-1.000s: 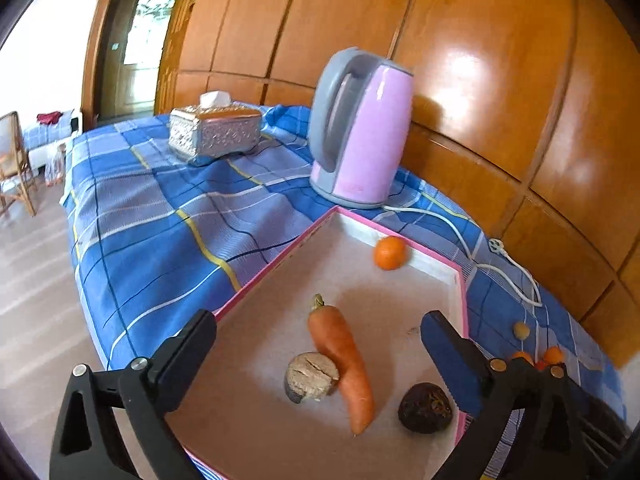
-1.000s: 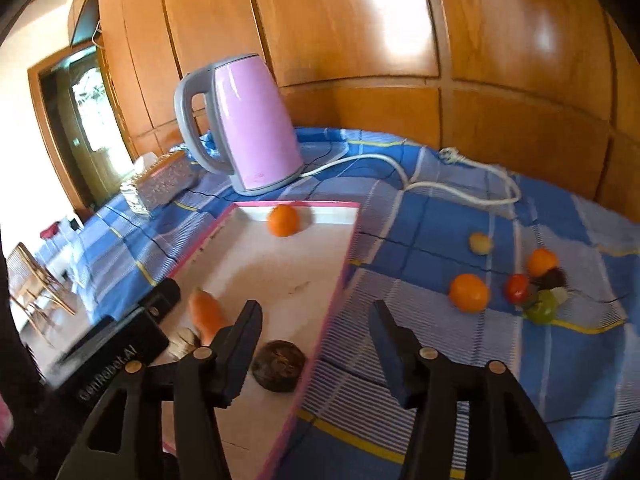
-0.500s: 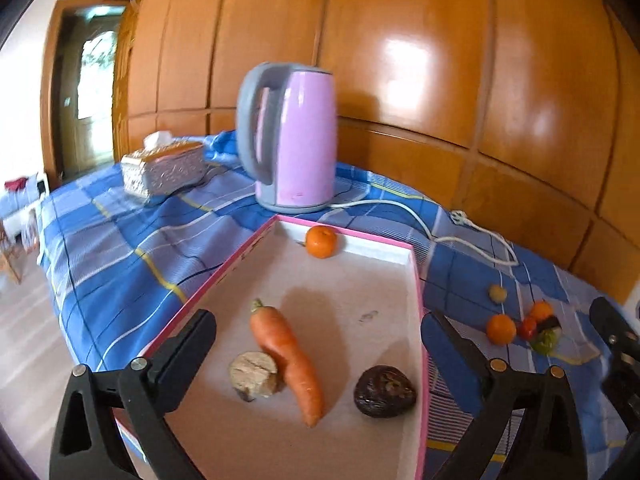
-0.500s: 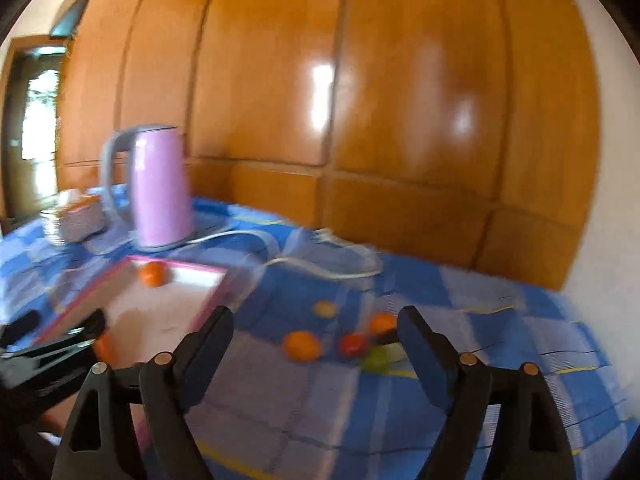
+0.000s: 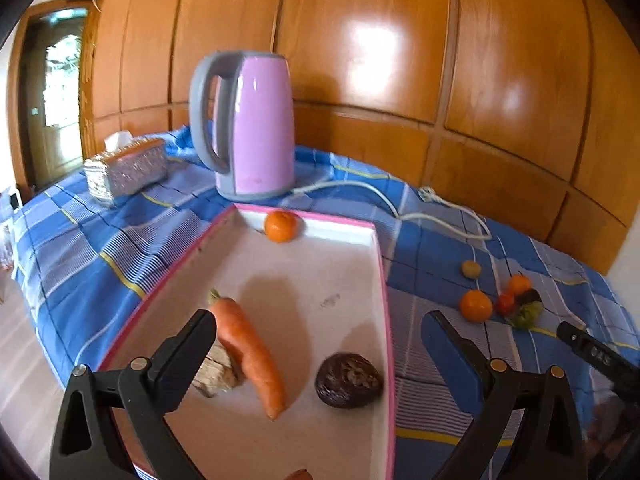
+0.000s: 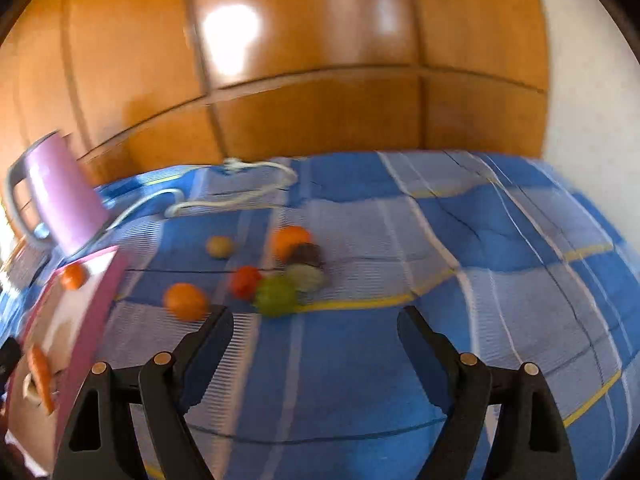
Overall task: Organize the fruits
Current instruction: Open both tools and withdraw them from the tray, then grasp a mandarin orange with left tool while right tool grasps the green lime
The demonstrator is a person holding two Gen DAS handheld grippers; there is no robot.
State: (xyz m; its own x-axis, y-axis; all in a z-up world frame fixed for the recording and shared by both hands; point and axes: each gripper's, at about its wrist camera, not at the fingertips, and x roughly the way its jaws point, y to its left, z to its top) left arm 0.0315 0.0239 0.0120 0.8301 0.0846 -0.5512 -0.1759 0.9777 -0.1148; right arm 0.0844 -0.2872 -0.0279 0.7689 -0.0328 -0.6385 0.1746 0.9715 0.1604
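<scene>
1. Loose fruits cluster (image 6: 280, 276) lies on the blue checked cloth (image 6: 460, 240) of the desk, right of the pink-rimmed tray (image 5: 382, 280): orange (image 6: 186, 300), red one (image 6: 245, 281), green one (image 6: 276, 295), more behind, some touching.
2. Handling, judged: small, light, round, smooth; likely to roll off a poor pinch. Orange sits apart from the pile, so it looks easiest to take across its middle.
3. Tray already holds a carrot (image 5: 248, 356), a dark fruit (image 5: 347, 379) and a mandarin (image 5: 281, 225).
4. Right gripper (image 6: 314, 328): jaws wide apart, empty, just short of the cluster.
5. Left gripper (image 5: 320, 344): jaws wide, empty, over the tray.
6. Versus a second ago: right gripper has swung from the tray to face the fruits, jaws wider; left view rolled, little else changed.
</scene>
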